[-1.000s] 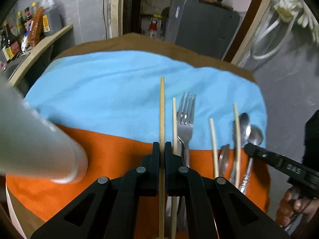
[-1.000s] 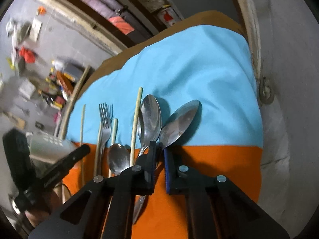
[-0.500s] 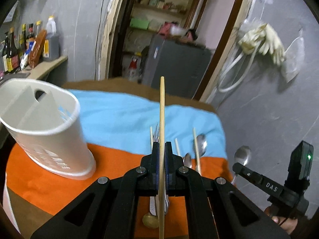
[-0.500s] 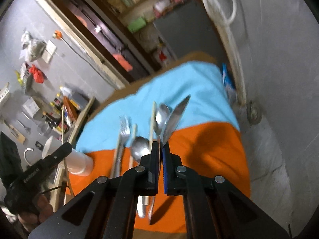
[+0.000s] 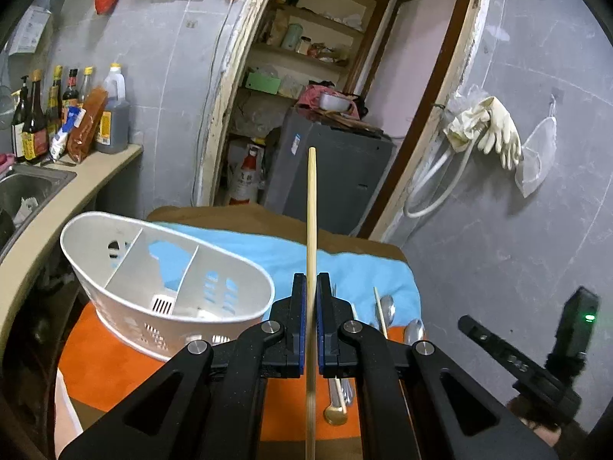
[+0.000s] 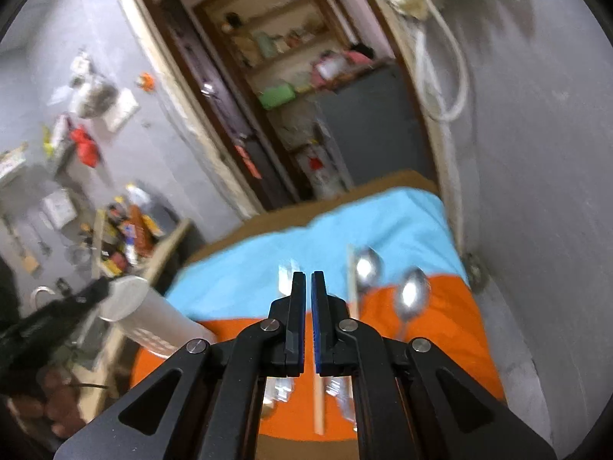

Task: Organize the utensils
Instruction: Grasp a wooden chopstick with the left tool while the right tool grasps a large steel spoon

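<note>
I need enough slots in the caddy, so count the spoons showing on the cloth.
2. The far spoon has its bowl on the blue cloth; the near spoon lies right of it on the orange cloth. The right claw may hide more.

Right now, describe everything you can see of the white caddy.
The caddy is a white, plastic-looking, oval tub with a rounded rim, slotted and perforated walls, and dividers that split it into compartments. It stands upright on the orange cloth, left of the left gripper, which holds a chopstick. No utensils can be seen inside it, and nothing visibly touches it but the cloth.
</note>
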Tool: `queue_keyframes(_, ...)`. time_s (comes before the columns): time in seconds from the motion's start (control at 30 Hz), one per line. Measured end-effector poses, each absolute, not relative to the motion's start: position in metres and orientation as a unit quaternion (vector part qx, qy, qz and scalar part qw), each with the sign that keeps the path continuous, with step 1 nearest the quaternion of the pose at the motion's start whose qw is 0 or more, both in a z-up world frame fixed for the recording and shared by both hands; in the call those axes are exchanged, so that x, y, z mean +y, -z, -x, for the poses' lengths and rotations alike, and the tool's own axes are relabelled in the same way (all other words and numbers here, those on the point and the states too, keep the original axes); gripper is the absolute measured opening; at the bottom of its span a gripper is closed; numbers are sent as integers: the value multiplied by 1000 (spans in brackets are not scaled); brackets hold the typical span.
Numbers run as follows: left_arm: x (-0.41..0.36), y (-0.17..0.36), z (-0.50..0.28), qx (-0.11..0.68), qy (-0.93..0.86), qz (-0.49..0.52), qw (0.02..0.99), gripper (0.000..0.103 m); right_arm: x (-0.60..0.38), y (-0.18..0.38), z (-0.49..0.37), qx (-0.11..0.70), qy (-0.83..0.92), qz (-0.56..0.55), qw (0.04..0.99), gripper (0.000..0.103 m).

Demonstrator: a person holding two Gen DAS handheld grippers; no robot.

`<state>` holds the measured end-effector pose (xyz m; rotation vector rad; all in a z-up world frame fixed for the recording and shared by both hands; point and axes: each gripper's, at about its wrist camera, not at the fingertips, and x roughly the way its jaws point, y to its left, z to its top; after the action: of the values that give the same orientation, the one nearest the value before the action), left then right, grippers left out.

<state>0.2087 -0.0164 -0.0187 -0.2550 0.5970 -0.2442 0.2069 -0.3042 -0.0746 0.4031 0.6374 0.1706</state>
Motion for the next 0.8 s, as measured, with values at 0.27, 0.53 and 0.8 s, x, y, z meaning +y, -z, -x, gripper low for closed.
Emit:
queue_keyframes(0.27, -28, 46, -209, 316, 136, 120, 931, 3, -335, 137, -236, 398, -35, -194, 896, 30)
queue_keyframes(0.53, -41, 55, -220, 330, 134, 121, 926, 3, -333, 169, -275, 435, -67, -184, 879, 27)
queue_keyframes(0.8, -44, 59, -227, 335, 122, 125, 926, 3, -349, 172, -299, 437, -113, -209, 867, 33)
